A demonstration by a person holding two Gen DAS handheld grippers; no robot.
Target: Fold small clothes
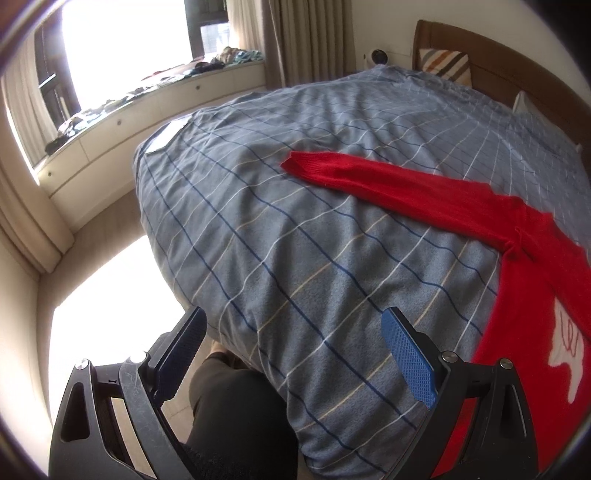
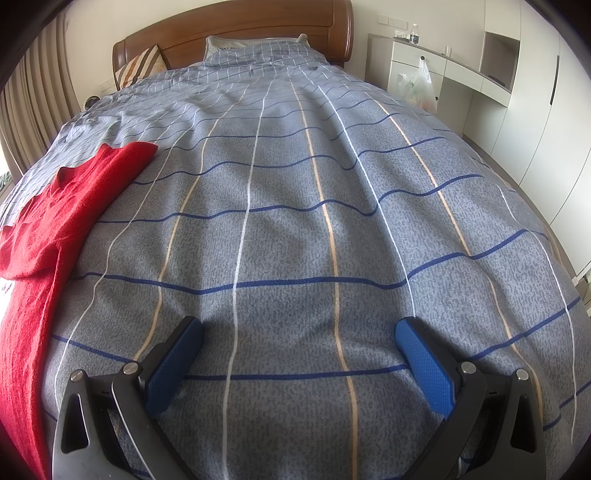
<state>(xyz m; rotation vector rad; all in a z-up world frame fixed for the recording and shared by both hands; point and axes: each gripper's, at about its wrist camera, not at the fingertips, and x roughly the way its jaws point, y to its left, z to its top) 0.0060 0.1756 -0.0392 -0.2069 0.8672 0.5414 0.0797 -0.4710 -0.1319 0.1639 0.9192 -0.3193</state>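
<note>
A red knit sweater (image 1: 524, 266) with a white print lies flat on the blue checked bed cover (image 1: 314, 240). One long sleeve (image 1: 369, 173) stretches out to the left. My left gripper (image 1: 295, 325) is open and empty above the bed's near corner, left of the sweater body. In the right wrist view the sweater (image 2: 44, 236) lies at the left edge, its sleeve folded over the body. My right gripper (image 2: 299, 332) is open and empty just above the bare cover (image 2: 295, 221), to the right of the sweater.
A wooden headboard (image 2: 236, 29) and pillows stand at the bed's far end. A window bench (image 1: 155, 96) with loose clothes runs along the left wall. White cabinets and a desk (image 2: 480, 81) stand to the right. The person's dark trouser leg (image 1: 236, 417) is at the bed's near corner.
</note>
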